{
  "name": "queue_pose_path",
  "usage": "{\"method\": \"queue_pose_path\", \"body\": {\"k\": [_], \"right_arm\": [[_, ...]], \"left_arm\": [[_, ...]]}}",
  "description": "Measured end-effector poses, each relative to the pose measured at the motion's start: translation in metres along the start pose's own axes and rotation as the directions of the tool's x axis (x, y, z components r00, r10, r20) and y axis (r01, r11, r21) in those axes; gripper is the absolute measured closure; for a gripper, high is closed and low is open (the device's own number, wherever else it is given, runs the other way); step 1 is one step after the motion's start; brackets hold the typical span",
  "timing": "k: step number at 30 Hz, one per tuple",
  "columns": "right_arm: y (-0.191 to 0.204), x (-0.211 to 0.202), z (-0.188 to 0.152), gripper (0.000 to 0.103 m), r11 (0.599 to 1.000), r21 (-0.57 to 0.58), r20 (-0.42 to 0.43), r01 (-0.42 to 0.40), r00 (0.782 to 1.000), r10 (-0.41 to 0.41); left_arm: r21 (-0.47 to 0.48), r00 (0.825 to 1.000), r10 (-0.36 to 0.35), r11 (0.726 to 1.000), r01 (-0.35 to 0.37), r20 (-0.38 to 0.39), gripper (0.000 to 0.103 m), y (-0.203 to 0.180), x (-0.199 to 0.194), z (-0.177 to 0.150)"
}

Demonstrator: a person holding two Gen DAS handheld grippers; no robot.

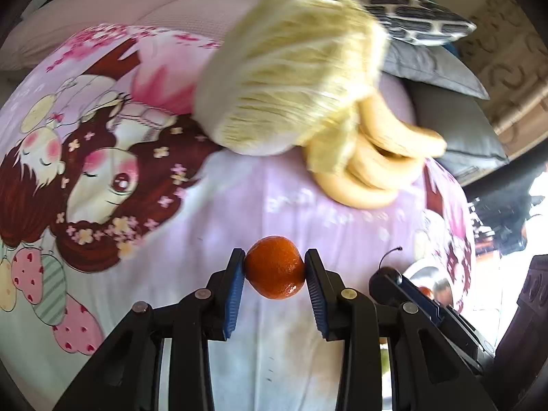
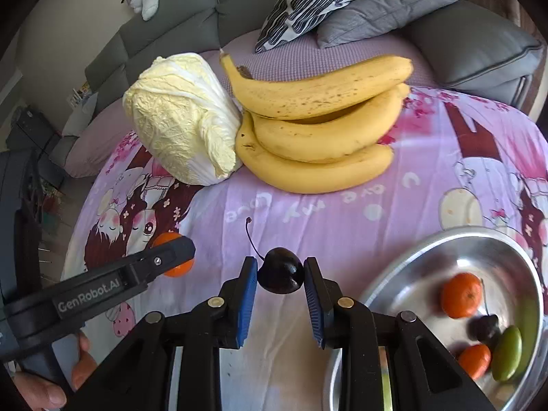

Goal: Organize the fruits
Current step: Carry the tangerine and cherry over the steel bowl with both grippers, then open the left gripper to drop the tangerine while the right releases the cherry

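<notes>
From my left wrist camera, my left gripper (image 1: pixel 274 267) pinches a small orange mandarin (image 1: pixel 274 267) between its two blue pads, one pad pressed against each side of the fruit. Below it lies a lilac bedsheet (image 1: pixel 260 205) printed with cartoon girls and flowers. Farther away, blurred, a pale napa cabbage (image 1: pixel 291 68) lies on the sheet, touching a bunch of bananas (image 1: pixel 370 167) on its right. At the near right edge, my right gripper (image 1: pixel 394 279) shows from the side with a dark cherry (image 1: pixel 385 275) at its tip, the stem curving upward. Just beyond it peeks the rim of a metal bowl (image 1: pixel 428 270).

From my right wrist camera, my right gripper (image 2: pixel 281 274) is closed on the dark cherry (image 2: pixel 281 274), both blue pads touching its sides, its thin stem rising to the far left. To the left, my left gripper (image 2: pixel 164 257) reaches in, the orange mandarin (image 2: pixel 176 267) partly hidden behind its finger; my hand (image 2: pixel 44 383) grips its handle at the near left corner. At the near right sits the metal bowl (image 2: pixel 428 250), holding two mandarins (image 2: pixel 460 294), a second cherry (image 2: pixel 483 327) and a green oval fruit (image 2: pixel 507 352). Far across the sheet (image 2: pixel 325 226), the cabbage (image 2: pixel 185 116) lies left of and touching the three stacked bananas (image 2: pixel 318 126). Grey and patterned cushions (image 2: pixel 387 7) are beyond them.
</notes>
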State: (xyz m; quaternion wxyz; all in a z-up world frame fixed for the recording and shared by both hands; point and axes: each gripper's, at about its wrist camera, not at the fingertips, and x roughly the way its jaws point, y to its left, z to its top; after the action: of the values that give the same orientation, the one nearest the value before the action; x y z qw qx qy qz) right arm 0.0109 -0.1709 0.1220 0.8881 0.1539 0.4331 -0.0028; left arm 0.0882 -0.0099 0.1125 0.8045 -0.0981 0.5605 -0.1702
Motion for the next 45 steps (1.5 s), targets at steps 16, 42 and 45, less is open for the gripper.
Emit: {"method": "queue_pose_path", "body": {"k": [16, 42, 45], "right_arm": [[-0.093, -0.062, -0.084, 0.073, 0.978, 0.149, -0.024, 0.148, 0.989, -0.146], [-0.101, -0.051, -0.116, 0.039, 0.966, 0.159, -0.105, 0.205, 0.976, -0.190], [-0.092, -0.054, -0.119, 0.031, 0.968, 0.131, -0.094, 0.215, 0.974, -0.204]], "left_arm": [[0.333, 0.988, -0.078, 0.935, 0.119, -0.133, 0.066, -0.123, 0.017, -0.077], [0.322, 0.994, 0.087, 0.945, -0.060, -0.071, 0.024, -0.093, 0.003, -0.099], [0.320, 0.988, 0.155, 0.937, -0.141, -0.019, 0.022, -0.077, -0.008, -0.103]]}}
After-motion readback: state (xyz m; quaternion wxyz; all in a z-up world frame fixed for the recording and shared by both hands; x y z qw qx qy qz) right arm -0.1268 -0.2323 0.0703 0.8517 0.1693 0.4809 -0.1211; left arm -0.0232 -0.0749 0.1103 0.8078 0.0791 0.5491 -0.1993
